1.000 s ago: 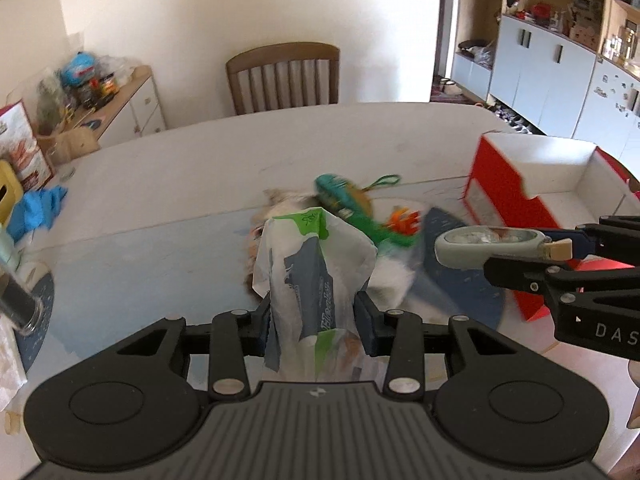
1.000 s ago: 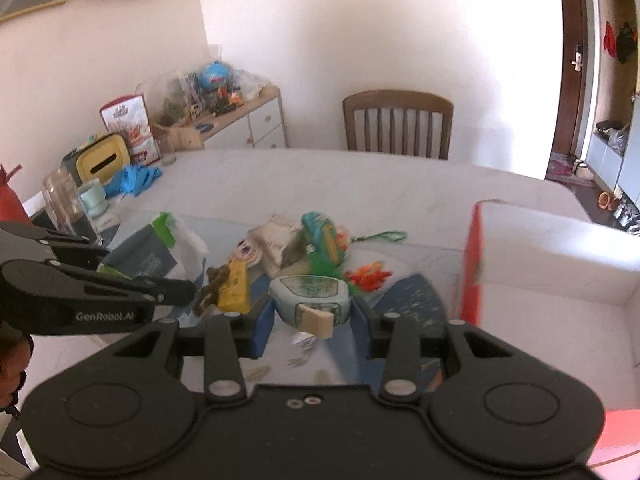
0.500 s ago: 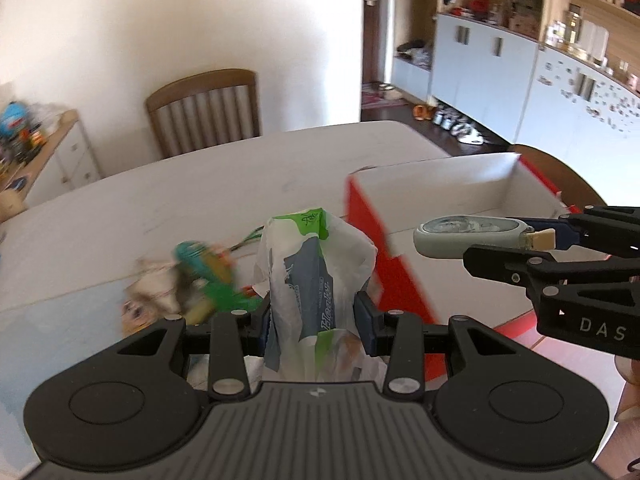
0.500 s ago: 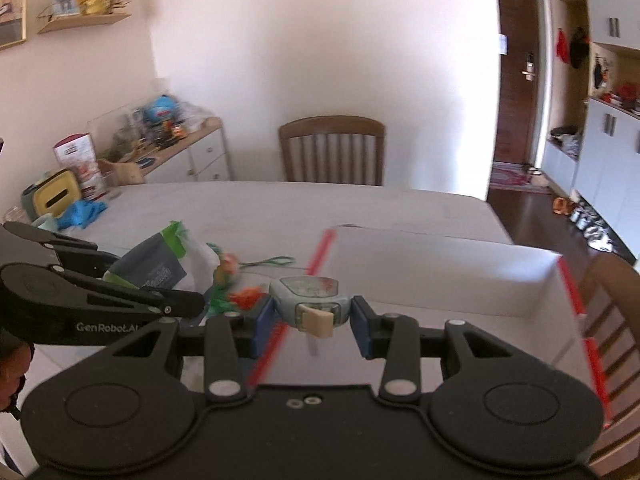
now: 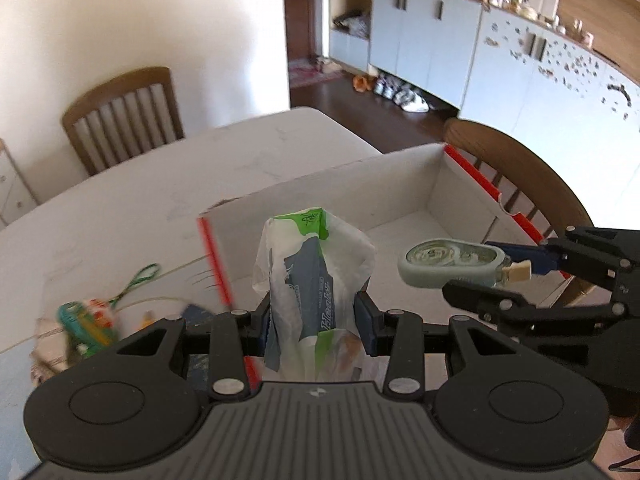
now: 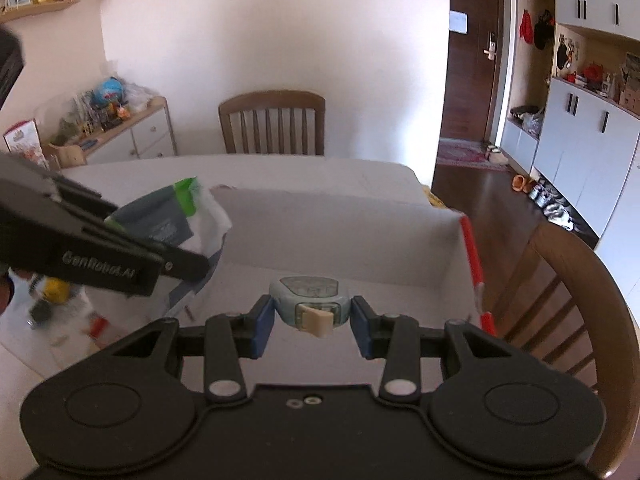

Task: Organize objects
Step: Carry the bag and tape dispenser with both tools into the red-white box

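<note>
My left gripper (image 5: 314, 320) is shut on a white, green and grey plastic packet (image 5: 316, 268), held upright at the near-left corner of a white cardboard box with red edges (image 5: 360, 184). The packet also shows in the right wrist view (image 6: 168, 220). My right gripper (image 6: 312, 320) is shut on a pale blue oval device with a cream tab (image 6: 308, 300), held over the inside of the box (image 6: 340, 220). That device also shows in the left wrist view (image 5: 452, 262).
A green toy with a cord (image 5: 88, 316) and other small items lie on the white table (image 5: 140, 200) left of the box. Wooden chairs stand at the far side (image 6: 272, 124) and right of the box (image 6: 568, 300). A cluttered sideboard (image 6: 116, 128) stands at the far left.
Both grippers have swung right, from over the pile of small items to the box, each still holding its object. The right gripper now hangs over the box's inside.
</note>
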`<act>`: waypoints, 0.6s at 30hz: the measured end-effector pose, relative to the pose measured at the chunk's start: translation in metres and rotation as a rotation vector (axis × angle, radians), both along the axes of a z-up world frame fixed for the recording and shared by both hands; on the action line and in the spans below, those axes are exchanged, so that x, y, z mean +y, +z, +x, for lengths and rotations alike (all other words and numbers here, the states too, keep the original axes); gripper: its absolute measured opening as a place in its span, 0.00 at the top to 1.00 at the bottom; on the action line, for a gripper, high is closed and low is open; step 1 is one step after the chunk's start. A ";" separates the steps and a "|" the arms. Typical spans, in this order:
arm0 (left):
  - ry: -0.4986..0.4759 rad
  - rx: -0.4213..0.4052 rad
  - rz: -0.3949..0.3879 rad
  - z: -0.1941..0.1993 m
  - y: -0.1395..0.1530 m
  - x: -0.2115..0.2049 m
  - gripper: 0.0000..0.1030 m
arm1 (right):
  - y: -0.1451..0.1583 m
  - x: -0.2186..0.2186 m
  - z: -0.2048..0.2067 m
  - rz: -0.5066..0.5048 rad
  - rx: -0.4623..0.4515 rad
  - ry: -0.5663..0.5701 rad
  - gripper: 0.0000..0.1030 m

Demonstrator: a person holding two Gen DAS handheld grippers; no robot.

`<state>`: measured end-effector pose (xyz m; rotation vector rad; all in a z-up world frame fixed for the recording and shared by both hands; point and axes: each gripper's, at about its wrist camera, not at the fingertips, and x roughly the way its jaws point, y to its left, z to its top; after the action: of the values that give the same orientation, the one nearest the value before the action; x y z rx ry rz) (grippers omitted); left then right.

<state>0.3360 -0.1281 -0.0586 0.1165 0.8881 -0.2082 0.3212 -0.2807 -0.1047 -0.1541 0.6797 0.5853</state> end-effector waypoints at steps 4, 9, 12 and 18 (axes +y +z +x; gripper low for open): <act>-0.018 0.057 0.014 0.027 -0.016 -0.013 0.61 | -0.012 -0.002 0.012 -0.041 0.031 0.010 0.62; -0.036 0.112 0.021 0.053 -0.035 -0.029 0.61 | -0.025 -0.004 0.025 -0.092 0.070 0.029 0.62; -0.041 0.149 0.047 0.064 -0.050 -0.036 0.61 | -0.032 -0.005 0.031 -0.105 0.099 0.028 0.62; -0.054 0.206 0.089 0.078 -0.071 -0.047 0.60 | -0.039 -0.002 0.045 -0.128 0.141 0.039 0.62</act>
<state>0.4139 -0.1747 -0.1297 0.2046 1.1002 -0.2343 0.3667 -0.2826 -0.1438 -0.2479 0.8534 0.5939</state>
